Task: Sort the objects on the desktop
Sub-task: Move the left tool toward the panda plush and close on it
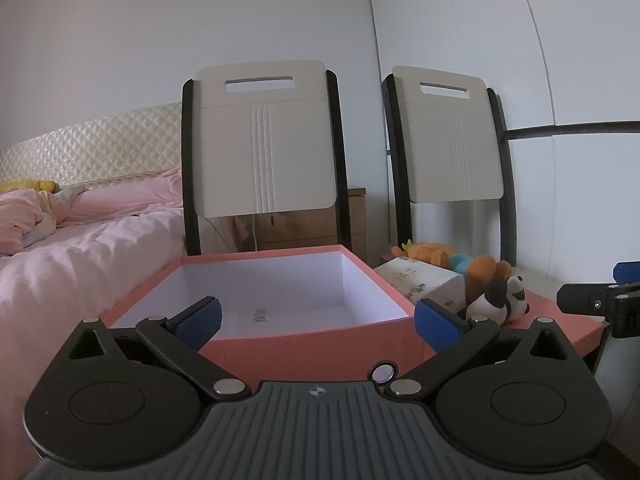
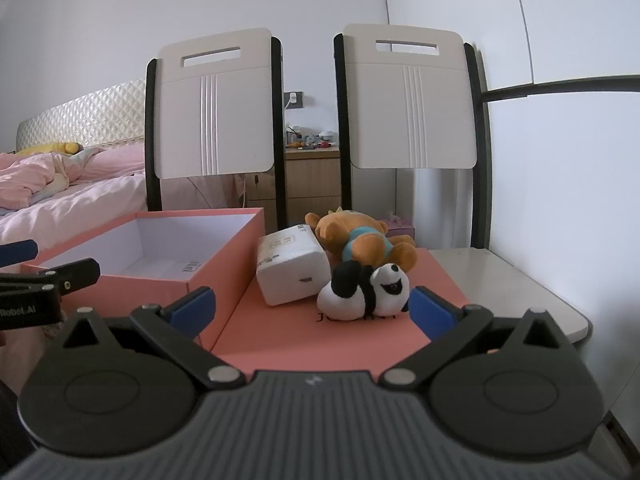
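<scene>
One open pink box (image 2: 120,276), sitting at the left edge of the table (image 2: 520,292). One flat pink lid (image 2: 304,332) beside it, toward the table's middle. On the lid: two plush toys, one panda (image 2: 368,288) near the front edge, one orange bear (image 2: 360,240) at the back edge. One white tissue pack (image 2: 290,276) at the lid's left edge, touching the panda. Two folding chairs, left (image 2: 212,108) and right (image 2: 408,96). One bed (image 2: 60,200). One wooden nightstand (image 2: 312,180). Two grippers, left (image 1: 316,320) and right (image 2: 312,310), both with jaws spread.
</scene>
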`<state>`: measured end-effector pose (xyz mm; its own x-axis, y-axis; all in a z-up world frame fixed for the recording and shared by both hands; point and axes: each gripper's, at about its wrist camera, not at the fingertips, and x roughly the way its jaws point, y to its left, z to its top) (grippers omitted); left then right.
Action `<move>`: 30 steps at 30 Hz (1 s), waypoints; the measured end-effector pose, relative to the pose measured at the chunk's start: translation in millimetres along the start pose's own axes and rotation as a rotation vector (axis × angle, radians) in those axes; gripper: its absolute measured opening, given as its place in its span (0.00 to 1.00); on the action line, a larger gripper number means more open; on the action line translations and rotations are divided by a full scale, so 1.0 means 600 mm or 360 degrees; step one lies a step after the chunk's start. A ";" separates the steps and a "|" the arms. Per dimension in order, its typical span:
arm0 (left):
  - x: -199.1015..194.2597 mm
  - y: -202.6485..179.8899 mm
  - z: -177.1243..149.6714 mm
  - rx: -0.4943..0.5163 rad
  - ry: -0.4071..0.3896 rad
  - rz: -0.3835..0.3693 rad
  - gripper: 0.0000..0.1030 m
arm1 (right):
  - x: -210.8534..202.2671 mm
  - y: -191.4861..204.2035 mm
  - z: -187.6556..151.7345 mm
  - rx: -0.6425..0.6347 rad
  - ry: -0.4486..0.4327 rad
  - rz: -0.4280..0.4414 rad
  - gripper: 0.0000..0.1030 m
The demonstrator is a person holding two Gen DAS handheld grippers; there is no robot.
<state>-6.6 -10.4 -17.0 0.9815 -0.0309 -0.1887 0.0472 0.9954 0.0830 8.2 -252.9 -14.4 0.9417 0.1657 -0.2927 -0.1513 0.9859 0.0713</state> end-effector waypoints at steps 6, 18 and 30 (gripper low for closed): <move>0.000 -0.010 -0.007 -0.0016 -0.0012 -0.0056 1.00 | -0.004 -0.008 0.002 0.0015 -0.0014 -0.0010 1.00; 0.017 -0.114 -0.023 0.0089 -0.0053 -0.0259 0.96 | -0.052 -0.069 0.003 0.0111 -0.0051 -0.0017 1.00; 0.149 -0.268 0.009 0.0282 -0.0128 -0.0472 0.82 | -0.103 -0.153 -0.014 0.0232 -0.0034 -0.0032 1.00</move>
<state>74.6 -174.0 -42.2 0.9315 -0.3300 -0.1528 0.3566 0.9113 0.2058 -38.9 -353.3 -10.9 0.9506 0.1437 -0.2753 -0.0883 0.9750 0.2040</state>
